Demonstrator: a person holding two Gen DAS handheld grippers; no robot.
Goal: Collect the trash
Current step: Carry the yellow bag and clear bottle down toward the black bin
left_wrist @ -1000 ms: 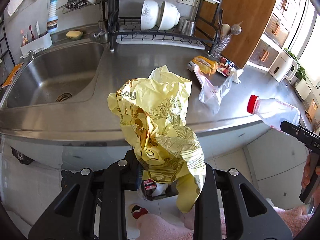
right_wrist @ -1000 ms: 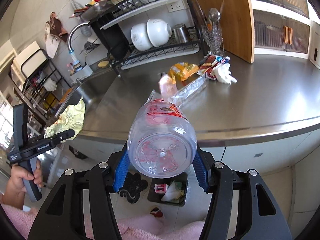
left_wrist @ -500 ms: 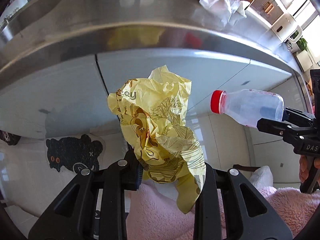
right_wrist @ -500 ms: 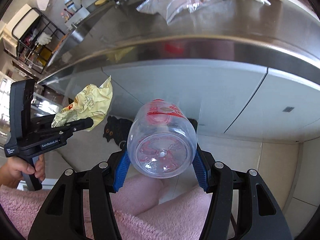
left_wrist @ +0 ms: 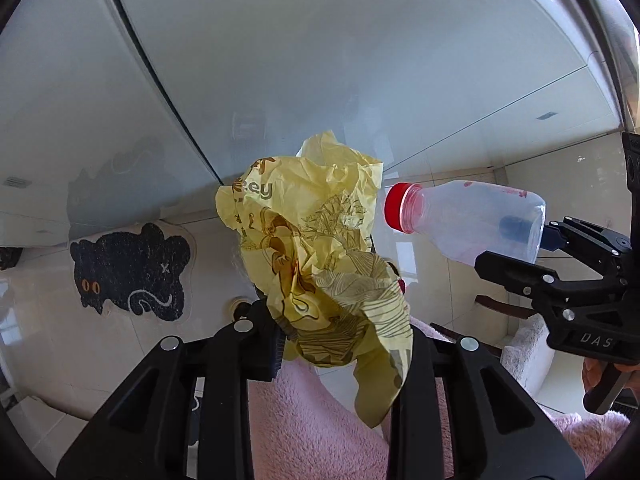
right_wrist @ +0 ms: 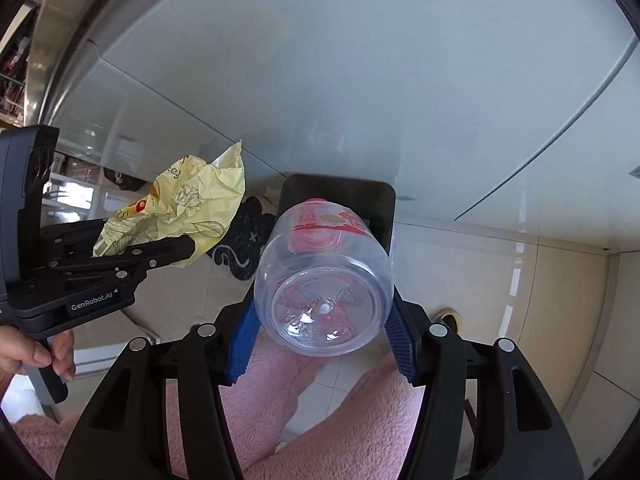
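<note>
A crumpled yellow printed wrapper (left_wrist: 320, 248) sticks up from my left gripper (left_wrist: 336, 320), which is shut on its lower end and points down at the floor. From the right wrist the same wrapper (right_wrist: 192, 208) shows in the left gripper (right_wrist: 168, 248) at the left. My right gripper (right_wrist: 324, 312) is shut on a clear empty bottle (right_wrist: 324, 280) with a red cap, its blue pads (right_wrist: 244, 340) pressing the bottle's sides. A black bin (right_wrist: 376, 200) lies on the floor just behind the bottle. In the left wrist view the bottle (left_wrist: 472, 220) lies sideways in the right gripper (left_wrist: 520, 256).
Pale cabinet doors (left_wrist: 320, 60) fill the upper part of both views. A black cat-shaped mat (left_wrist: 128, 268) lies on the tiled floor at the left. Pink fleece legs (left_wrist: 304, 420) stand below the grippers. A round floor drain (right_wrist: 450, 314) sits at the right.
Both grippers have sunk from counter height to below the worktop and tipped toward the floor. The counter, sink and dish rack have left view; wrapper and bottle stay gripped.
</note>
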